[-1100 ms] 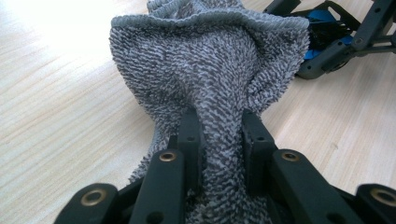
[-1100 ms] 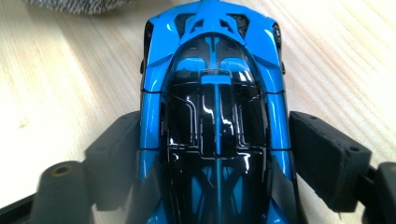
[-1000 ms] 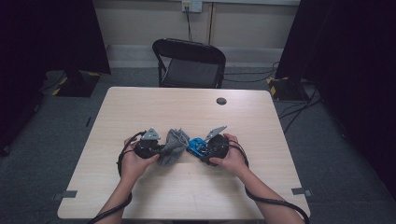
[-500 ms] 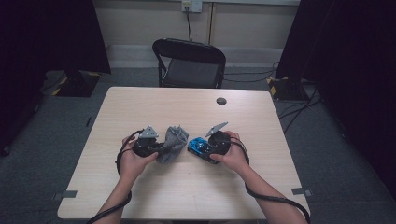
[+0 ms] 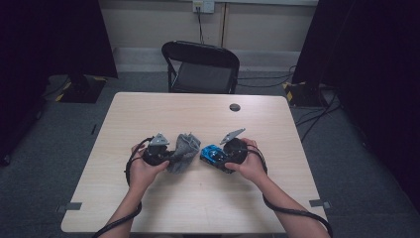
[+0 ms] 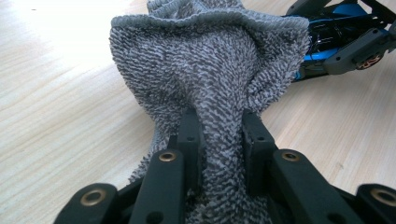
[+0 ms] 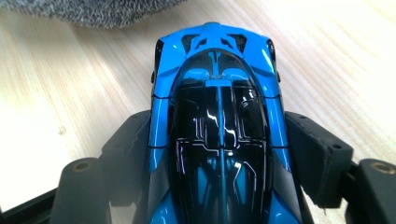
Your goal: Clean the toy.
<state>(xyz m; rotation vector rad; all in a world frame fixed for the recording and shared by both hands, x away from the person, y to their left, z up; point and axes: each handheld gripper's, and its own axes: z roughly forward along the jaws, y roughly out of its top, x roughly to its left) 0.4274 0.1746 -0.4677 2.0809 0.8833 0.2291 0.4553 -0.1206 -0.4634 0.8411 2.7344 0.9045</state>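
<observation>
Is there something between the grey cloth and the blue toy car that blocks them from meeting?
Nothing visible. The grey cloth in the left gripper and the blue toy car in the right gripper face across bare table.

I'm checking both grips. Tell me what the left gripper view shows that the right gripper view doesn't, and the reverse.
Left gripper view alone: the left tongs pinching a bunched fold of the grey cloth, with the car seen side-on beyond it. Right gripper view alone: the right tongs clamping the blue and black car by its sides, seen from above. Both share the cloth, the car and the wooden table.
</observation>
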